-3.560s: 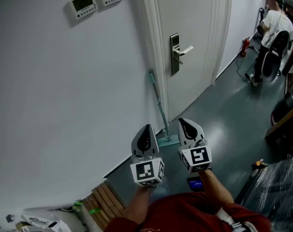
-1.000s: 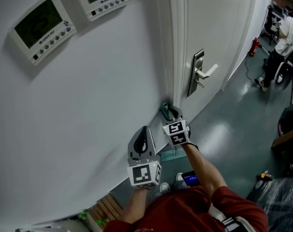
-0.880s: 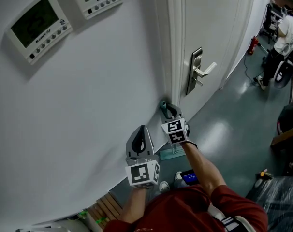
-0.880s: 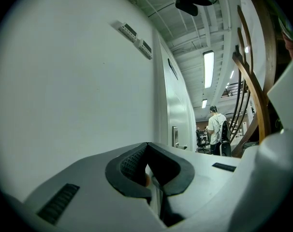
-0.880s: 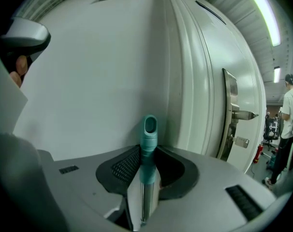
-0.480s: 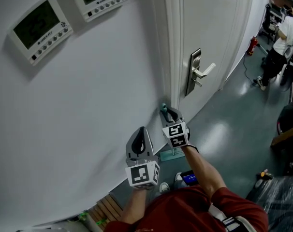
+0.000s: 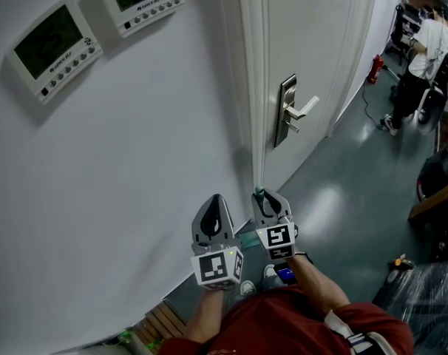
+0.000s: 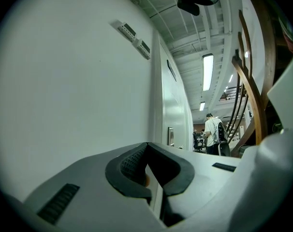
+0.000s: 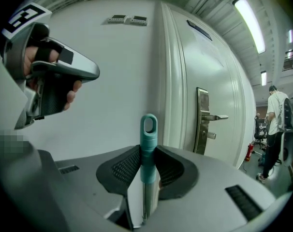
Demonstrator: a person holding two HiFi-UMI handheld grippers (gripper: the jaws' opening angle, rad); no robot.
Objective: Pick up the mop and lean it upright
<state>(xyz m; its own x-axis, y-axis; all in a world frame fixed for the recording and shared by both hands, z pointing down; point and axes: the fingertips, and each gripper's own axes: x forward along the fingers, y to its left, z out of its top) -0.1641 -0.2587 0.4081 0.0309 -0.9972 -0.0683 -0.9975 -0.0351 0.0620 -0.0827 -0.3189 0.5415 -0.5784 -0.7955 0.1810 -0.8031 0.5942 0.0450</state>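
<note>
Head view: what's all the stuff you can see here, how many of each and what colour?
wall panels: two, white with dark screens, high on the wall at left
door: one, white, right of the panels
door handle: one, silver, on the door
fire extinguisher: one, red, low down past the door
bystander: one, white shirt, far right
wooden slats: a few, brown, bottom left
mop: one, teal-tipped handle, gripped in front of the door frame
left gripper: one, grey, jaws together, empty
right gripper: one, grey, jaws have just been closing onto the mop handle
</note>
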